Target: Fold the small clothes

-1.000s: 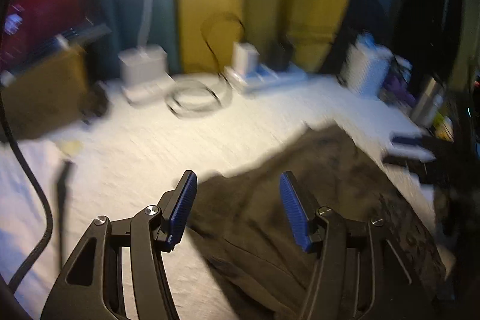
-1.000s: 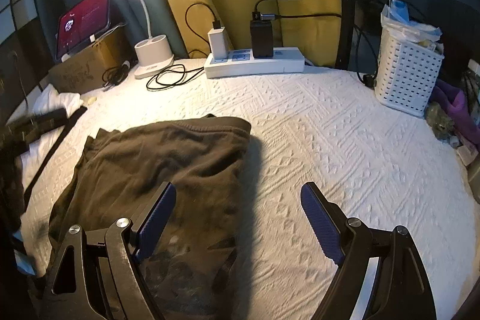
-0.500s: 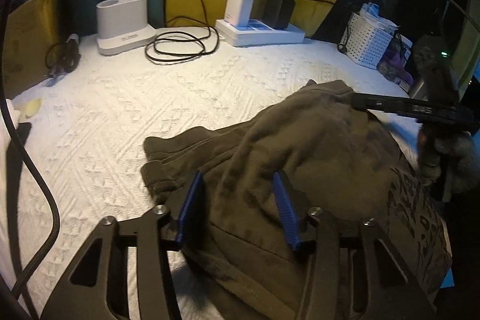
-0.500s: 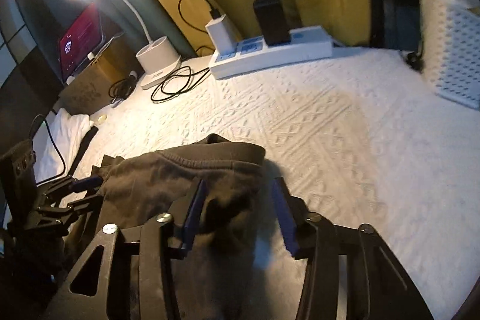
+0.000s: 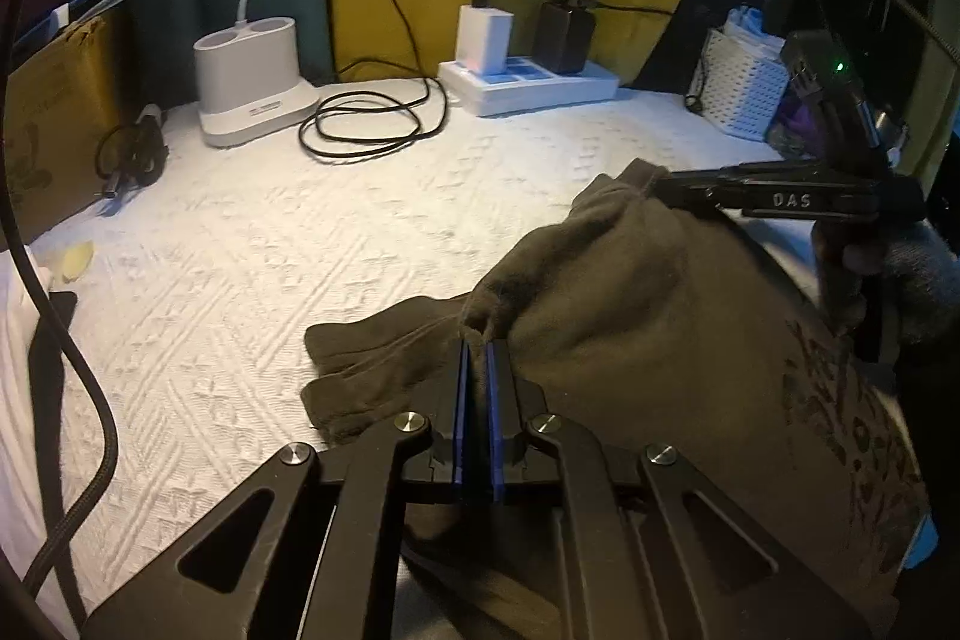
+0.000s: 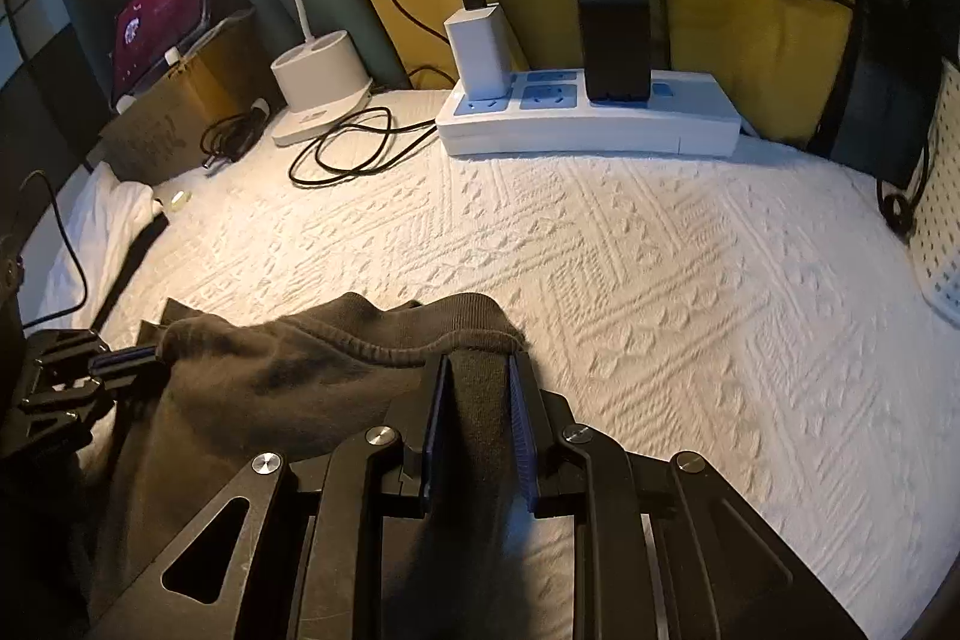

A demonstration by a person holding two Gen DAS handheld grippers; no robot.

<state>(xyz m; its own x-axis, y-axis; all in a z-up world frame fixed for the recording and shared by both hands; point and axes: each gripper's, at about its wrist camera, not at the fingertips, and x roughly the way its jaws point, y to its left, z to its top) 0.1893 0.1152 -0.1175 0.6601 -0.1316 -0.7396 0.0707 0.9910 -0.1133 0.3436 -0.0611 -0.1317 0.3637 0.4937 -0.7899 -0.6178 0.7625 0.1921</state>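
A dark olive-brown garment (image 5: 630,316) lies bunched on the white textured bedspread (image 5: 270,244). My left gripper (image 5: 477,346) is shut on a pinched fold at the garment's left edge. In the right wrist view, the garment (image 6: 288,376) shows its ribbed hem, and my right gripper (image 6: 477,361) is closing with a thick fold of that hem pressed between its blue pads. The left wrist view shows the right gripper (image 5: 660,187) at the garment's far corner, held by a gloved hand (image 5: 912,274). The left gripper (image 6: 138,358) appears at the garment's left end.
A white power strip (image 6: 588,124) with two chargers, a lamp base (image 5: 249,82) and a coiled black cable (image 5: 372,124) sit along the back. A white perforated basket (image 5: 744,100) stands at the right, a cardboard box (image 5: 54,112) and white cloth (image 6: 102,220) at the left.
Both grippers came down onto the garment and went from wide open to closed on its edges. The cloth between them is now gathered and raised.
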